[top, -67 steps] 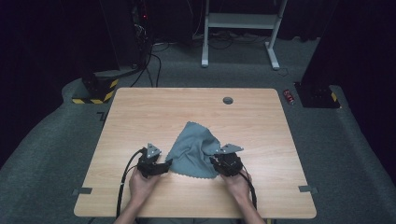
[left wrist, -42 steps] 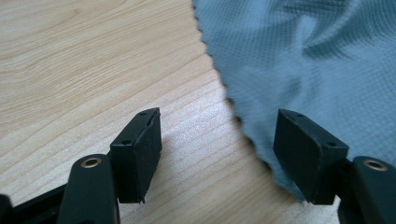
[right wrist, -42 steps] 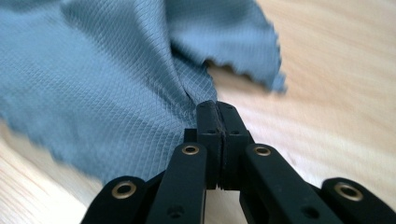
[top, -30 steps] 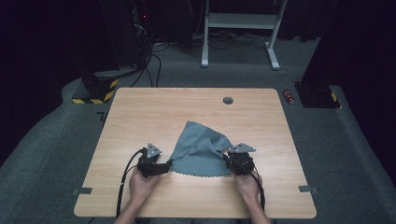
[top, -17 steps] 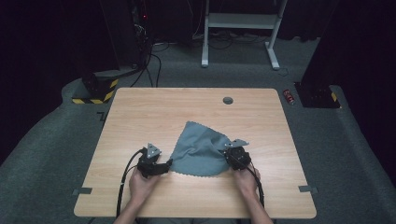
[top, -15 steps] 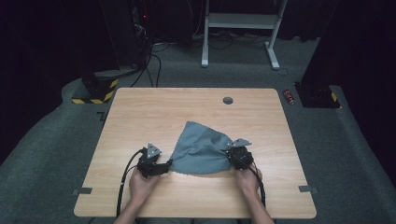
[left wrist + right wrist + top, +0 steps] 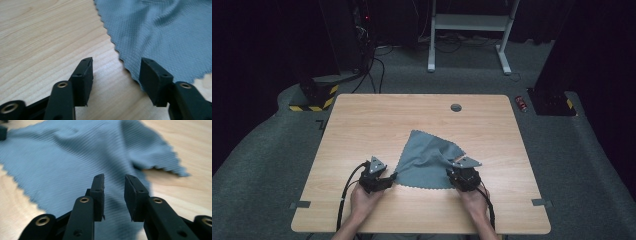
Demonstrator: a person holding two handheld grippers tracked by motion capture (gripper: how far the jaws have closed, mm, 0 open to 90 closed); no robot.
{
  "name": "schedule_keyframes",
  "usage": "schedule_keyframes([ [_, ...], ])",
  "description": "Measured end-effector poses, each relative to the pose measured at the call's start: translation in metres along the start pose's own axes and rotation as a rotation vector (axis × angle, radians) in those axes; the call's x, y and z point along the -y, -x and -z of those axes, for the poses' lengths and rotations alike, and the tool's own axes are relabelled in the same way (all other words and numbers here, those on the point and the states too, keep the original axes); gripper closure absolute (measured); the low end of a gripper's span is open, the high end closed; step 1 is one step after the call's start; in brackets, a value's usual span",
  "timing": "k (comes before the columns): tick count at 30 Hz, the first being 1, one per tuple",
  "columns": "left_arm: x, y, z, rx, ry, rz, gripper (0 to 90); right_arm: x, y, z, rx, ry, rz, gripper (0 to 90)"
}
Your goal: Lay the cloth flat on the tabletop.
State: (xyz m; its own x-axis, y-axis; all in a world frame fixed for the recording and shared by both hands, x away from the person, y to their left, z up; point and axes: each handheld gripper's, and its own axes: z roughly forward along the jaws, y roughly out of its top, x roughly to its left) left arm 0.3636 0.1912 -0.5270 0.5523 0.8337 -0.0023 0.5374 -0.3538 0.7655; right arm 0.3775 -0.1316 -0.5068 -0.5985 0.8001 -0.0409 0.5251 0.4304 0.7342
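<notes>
The table (image 7: 362, 125) carried a grey-blue cloth (image 7: 424, 160) lying mostly flat near its front edge, one side rumpled. The left gripper (image 7: 388, 177) sat at the cloth's near left corner with jaws spread wide, the scalloped edge between them, likely lined up to pinch that corner. The right gripper (image 7: 458, 172) rested over the cloth's right side, jaws narrowly parted, clamping nothing yet.
</notes>
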Motion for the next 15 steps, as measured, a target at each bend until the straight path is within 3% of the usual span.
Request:
schedule_keyframes([
  [3,0.004,0.005,0.005,0.007,0.006,-0.017,57.6,0.004,-0.006,-0.005,-0.015,-0.011,-0.005,65.4],
  [6,0.007,0.010,0.009,0.004,0.002,-0.016,59.2,0.010,-0.008,-0.009,-0.021,-0.019,0.005,63.6],
  [11,0.007,0.016,0.015,0.016,-0.035,-0.021,58.5,0.018,-0.012,-0.005,-0.012,0.016,0.025,61.3],
  [13,0.006,0.016,0.016,0.035,-0.059,-0.019,49.7,0.018,-0.012,-0.004,-0.020,0.013,0.019,61.0],
  [15,0.000,0.017,0.016,0.046,-0.097,-0.039,49.5,0.019,-0.009,-0.004,-0.040,0.011,0.003,58.5],
])
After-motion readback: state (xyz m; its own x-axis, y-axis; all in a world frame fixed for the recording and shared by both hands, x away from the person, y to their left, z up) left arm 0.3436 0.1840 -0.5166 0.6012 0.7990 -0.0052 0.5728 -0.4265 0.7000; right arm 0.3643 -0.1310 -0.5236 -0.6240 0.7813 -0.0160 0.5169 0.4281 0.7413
